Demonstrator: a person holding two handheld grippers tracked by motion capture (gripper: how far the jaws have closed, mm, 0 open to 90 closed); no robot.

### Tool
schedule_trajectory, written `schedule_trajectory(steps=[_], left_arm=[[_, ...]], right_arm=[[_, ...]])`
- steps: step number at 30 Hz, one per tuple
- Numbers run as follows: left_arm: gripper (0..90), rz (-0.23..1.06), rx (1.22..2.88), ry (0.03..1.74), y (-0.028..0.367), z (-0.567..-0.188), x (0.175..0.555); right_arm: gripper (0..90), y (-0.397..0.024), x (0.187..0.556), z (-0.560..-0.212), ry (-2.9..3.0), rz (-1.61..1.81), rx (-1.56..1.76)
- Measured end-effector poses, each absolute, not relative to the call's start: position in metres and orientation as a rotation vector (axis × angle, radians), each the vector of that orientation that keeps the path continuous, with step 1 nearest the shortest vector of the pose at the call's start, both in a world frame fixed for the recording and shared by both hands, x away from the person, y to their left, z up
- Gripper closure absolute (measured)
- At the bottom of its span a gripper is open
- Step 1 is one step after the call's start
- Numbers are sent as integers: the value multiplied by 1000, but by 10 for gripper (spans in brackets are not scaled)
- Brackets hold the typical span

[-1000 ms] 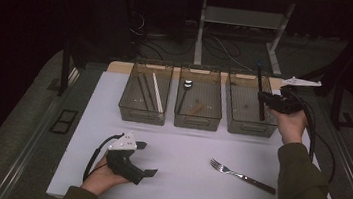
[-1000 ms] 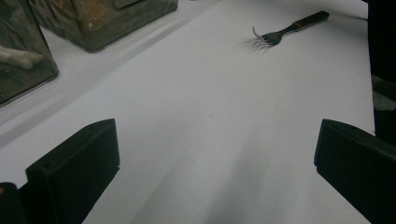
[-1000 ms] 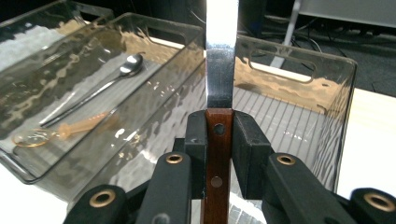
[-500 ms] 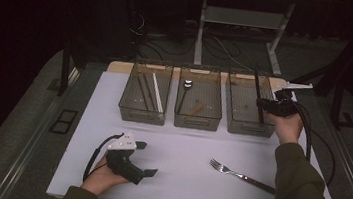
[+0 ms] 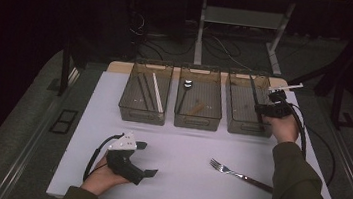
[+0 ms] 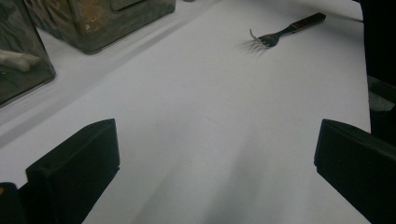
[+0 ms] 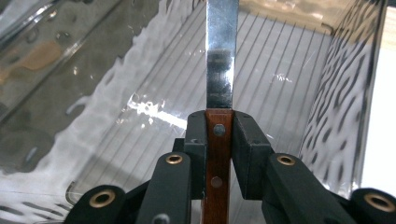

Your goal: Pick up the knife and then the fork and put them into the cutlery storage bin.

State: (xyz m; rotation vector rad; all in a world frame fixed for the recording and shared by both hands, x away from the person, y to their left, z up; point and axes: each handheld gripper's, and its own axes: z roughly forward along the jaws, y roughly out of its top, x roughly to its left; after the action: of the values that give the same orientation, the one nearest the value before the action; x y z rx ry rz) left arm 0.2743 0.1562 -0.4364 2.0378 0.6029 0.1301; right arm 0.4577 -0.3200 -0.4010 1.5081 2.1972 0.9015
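The right gripper (image 7: 219, 135) has its fingers squeezed tight on the wooden handle of a knife (image 7: 219, 60), and the blade points down into the right bin (image 5: 240, 107). The left gripper (image 5: 143, 159) rests on the white counter (image 5: 183, 150) with its fingers wide open and holding nothing. A fork (image 5: 239, 175) lies on the counter near the right arm, and two more bins, the middle bin (image 5: 197, 117) and the left bin (image 5: 135, 110), sit beside the knife's bin.
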Motion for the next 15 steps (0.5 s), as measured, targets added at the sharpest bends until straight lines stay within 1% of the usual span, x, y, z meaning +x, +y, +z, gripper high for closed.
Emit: schedule_trajectory(steps=[9, 10, 11, 12, 15], left_arm=[[0, 131, 2038, 602, 156, -436, 274], [0, 131, 2037, 602, 156, -436, 274], [0, 132, 2036, 602, 156, -436, 274], [0, 132, 2037, 601, 156, -436, 274], [0, 131, 2038, 601, 156, -436, 274]], right_arm=[[759, -313, 460, -405, 2234, 814, 1488], [738, -313, 460, -405, 2232, 813, 1480], [662, -313, 460, -405, 2224, 820, 1471], [614, -312, 459, -403, 2205, 835, 1470], [539, -313, 458, -399, 2177, 872, 1474]])
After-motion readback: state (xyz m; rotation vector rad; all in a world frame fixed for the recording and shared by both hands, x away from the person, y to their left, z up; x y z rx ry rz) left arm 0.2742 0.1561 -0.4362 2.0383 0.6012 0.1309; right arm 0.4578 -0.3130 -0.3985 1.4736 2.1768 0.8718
